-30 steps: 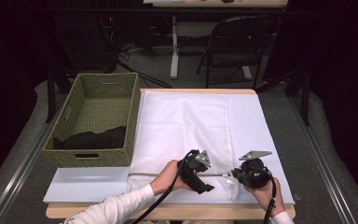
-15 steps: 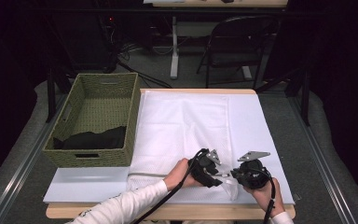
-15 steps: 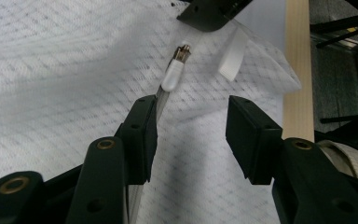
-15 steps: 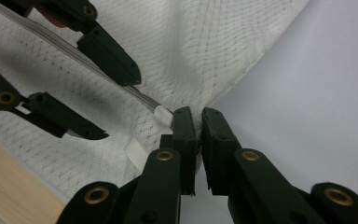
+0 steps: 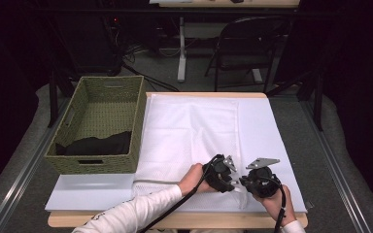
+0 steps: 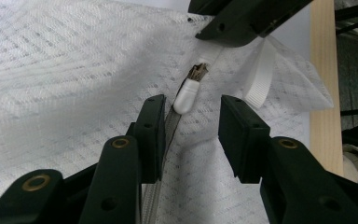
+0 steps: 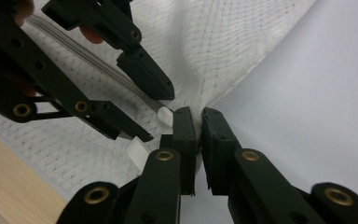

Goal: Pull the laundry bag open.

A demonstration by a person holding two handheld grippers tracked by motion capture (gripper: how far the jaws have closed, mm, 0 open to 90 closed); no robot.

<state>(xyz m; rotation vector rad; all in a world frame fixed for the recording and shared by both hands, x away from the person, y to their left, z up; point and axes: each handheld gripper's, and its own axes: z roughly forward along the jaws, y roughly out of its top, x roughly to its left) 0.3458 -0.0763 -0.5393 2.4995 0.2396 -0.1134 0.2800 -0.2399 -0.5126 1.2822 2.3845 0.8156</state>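
Observation:
A white mesh bag [image 5: 189, 131] lies flat on the table, its zipper running along the near edge. In the left gripper view the white zipper pull [image 6: 187, 92] sits between the jaws of my left gripper [image 6: 189, 109]. Those jaws have just been closing, and gaps remain on both sides of the pull. My right gripper [image 7: 196, 116] is shut on the bag's near corner, pinching the mesh just past the pull [image 7: 165, 114]. A white ribbon loop [image 6: 260, 74] hangs at that corner. From above, the left gripper [image 5: 230, 183] and right gripper [image 5: 245, 182] nearly meet.
A woven green basket [image 5: 102, 97] stands at the table's left with dark cloth [image 5: 97, 144] inside. A white sheet [image 5: 267, 131] lies under the bag. The wooden front edge [image 5: 175, 221] runs close to both hands. A folding chair [image 5: 243, 43] stands beyond the table.
My left gripper has moved right along the zipper, up to the right gripper, and its jaws have narrowed around the pull. The right gripper has stayed put.

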